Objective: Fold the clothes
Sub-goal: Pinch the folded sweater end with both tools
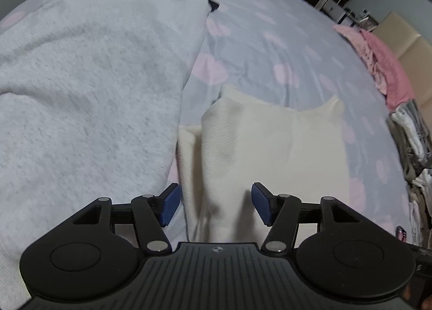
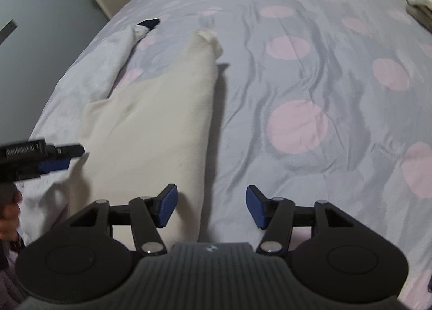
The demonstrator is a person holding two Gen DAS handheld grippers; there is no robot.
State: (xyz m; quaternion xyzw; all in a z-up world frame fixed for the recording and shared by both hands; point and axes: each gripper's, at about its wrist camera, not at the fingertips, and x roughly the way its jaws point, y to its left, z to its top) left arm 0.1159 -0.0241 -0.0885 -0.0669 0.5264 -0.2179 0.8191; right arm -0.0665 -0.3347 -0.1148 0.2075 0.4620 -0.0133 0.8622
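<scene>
- Released: left gripper (image 1: 216, 206), low centre of the left wrist view, jaws apart over the near end of the cream garment (image 1: 256, 148), blue pads clear of the cloth.
- Released too: right gripper (image 2: 212, 207), low centre of the right wrist view, straddling the cream garment's right edge, nothing pinched.
- Both pitched steeply down toward the bed.
- Next, likely: pick a fresh pair of corners, pinch only one layer, lift both ends evenly, keep the fold line straight.
- Beyond, centre to upper centre: cream garment running away across the spotted bedspread (image 2: 310, 80).
- Left of frame: grey garment (image 1: 94, 80), best left undisturbed.
- Far right edge: clothes pile (image 1: 383, 67).
</scene>
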